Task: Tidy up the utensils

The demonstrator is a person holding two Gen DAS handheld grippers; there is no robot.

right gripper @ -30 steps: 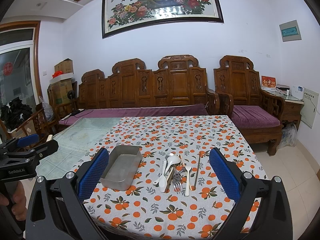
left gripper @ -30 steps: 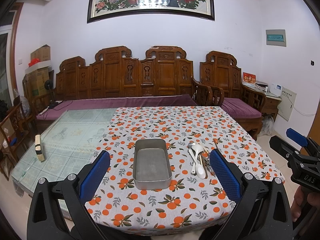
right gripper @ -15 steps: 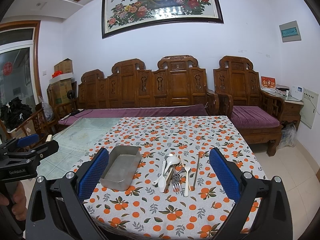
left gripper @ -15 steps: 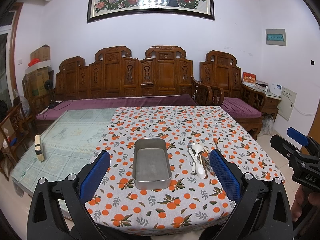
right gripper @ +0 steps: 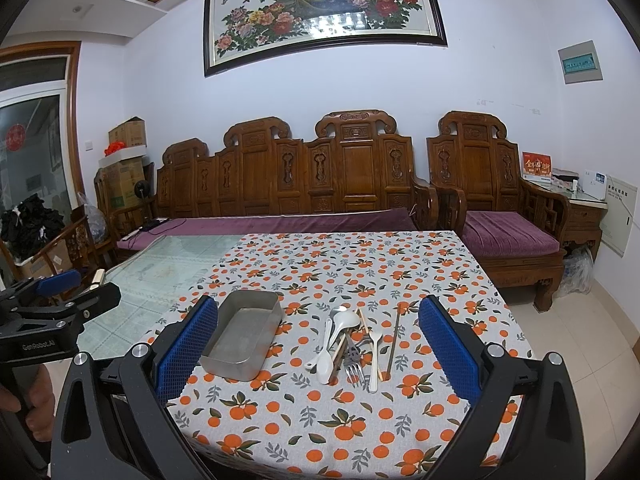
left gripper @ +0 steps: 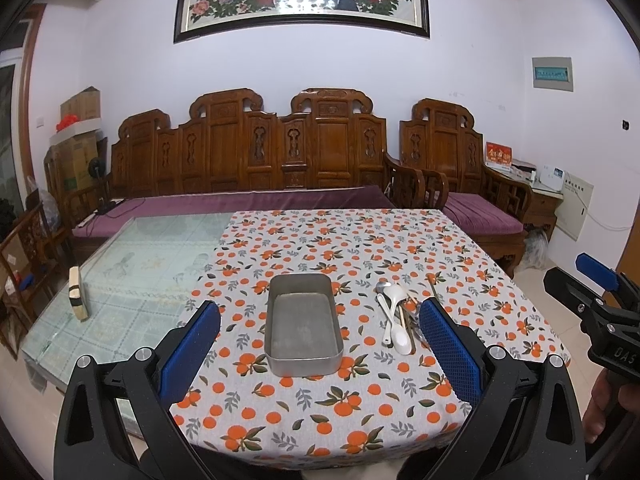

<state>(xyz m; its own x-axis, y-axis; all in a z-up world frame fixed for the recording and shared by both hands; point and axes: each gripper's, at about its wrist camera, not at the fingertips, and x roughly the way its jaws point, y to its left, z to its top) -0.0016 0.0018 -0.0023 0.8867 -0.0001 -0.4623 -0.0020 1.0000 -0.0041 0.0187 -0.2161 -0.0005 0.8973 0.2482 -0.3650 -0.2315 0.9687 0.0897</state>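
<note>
An empty grey metal tin point(left gripper: 304, 324) point(right gripper: 244, 334) lies on the orange-print tablecloth point(left gripper: 360, 248) point(right gripper: 360, 264). To its right is a loose heap of utensils point(left gripper: 398, 320) point(right gripper: 348, 340): white spoons, a metal spoon, forks and chopsticks. A single chopstick point(right gripper: 393, 340) lies apart on the right. My left gripper point(left gripper: 318, 344) hangs open above the near table edge, in front of the tin. My right gripper point(right gripper: 318, 344) is open too, facing the heap, with nothing held. Each gripper shows at the other view's edge.
Bare glass tabletop point(left gripper: 132, 272) lies left of the cloth, with a small block point(left gripper: 78, 298) standing on it. A carved wooden bench with a purple cushion point(left gripper: 256, 200) runs behind the table. An armchair point(right gripper: 504, 216) stands at the right. Tiled floor point(right gripper: 592, 320) lies beyond the right edge.
Almost nothing differs: the right gripper has drifted very slightly, so the table sits a touch higher in its view. Both stay open and the utensils have not moved.
</note>
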